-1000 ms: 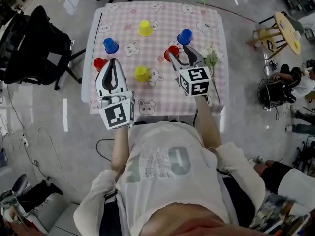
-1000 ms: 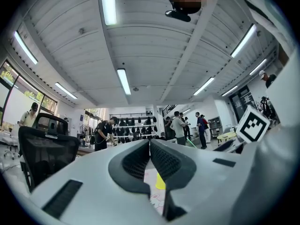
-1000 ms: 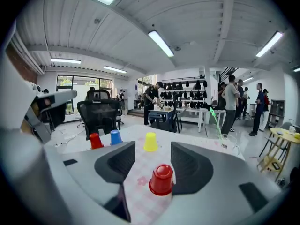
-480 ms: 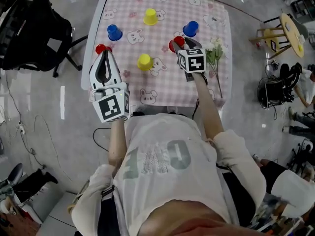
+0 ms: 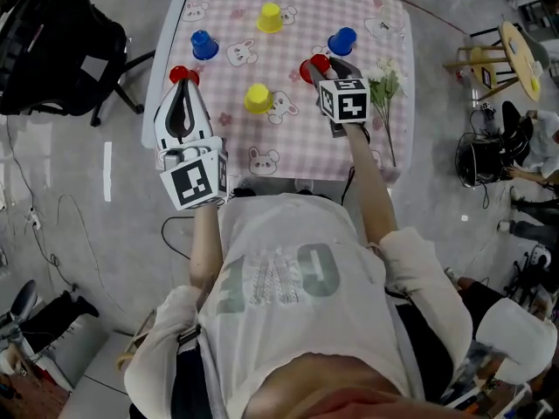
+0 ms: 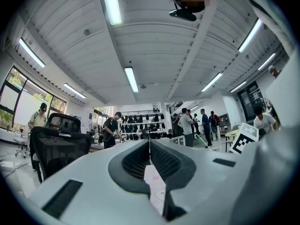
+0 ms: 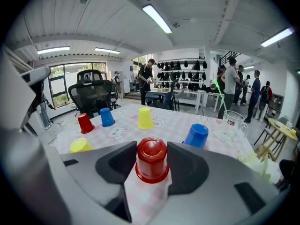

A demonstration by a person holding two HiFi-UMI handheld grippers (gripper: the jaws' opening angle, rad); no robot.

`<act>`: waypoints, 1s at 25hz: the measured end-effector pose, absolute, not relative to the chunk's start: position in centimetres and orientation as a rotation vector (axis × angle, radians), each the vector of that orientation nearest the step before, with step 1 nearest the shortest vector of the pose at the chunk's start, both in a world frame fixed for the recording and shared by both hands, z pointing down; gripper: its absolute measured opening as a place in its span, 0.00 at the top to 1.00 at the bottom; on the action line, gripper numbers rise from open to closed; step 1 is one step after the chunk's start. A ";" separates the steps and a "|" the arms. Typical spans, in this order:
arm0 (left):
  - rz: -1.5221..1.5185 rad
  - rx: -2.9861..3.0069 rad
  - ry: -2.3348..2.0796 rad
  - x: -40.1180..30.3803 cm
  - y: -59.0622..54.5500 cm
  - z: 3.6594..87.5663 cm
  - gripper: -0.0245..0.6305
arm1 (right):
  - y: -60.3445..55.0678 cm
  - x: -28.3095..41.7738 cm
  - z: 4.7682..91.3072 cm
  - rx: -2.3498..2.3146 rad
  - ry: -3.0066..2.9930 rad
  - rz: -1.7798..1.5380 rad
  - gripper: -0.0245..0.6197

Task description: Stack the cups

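Observation:
Six upside-down cups stand on the pink checked tablecloth (image 5: 288,138). My right gripper (image 5: 321,68) reaches in from the near right with a red cup (image 5: 313,65) between its jaws. In the right gripper view this red cup (image 7: 152,159) stands on the cloth while the jaws are closing on its sides. Past it are a blue cup (image 7: 197,136), a yellow cup (image 7: 145,118), another blue cup (image 7: 107,117), a second red cup (image 7: 85,123) and a yellow cup (image 7: 80,145). My left gripper (image 5: 182,94) is shut and empty, its tip just short of the left red cup (image 5: 182,74).
A glass mug (image 7: 233,123) and a bunch of white flowers (image 5: 382,84) lie along the table's right side. A black office chair (image 5: 52,51) stands left of the table. People stand in the room beyond.
My right gripper has slid forward so the red cup now sits squarely between its jaws. The left gripper has stayed shut by the left red cup.

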State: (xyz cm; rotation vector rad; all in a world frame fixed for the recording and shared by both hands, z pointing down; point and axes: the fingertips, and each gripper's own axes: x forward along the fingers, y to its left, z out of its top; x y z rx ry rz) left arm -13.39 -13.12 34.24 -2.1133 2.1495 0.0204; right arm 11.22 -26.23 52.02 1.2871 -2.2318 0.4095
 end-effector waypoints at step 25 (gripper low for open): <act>0.040 -2.091 2.190 -14.8 -12.7 34.8 0.92 | -16.3 6.2 52.0 1.079 -2.329 0.333 0.63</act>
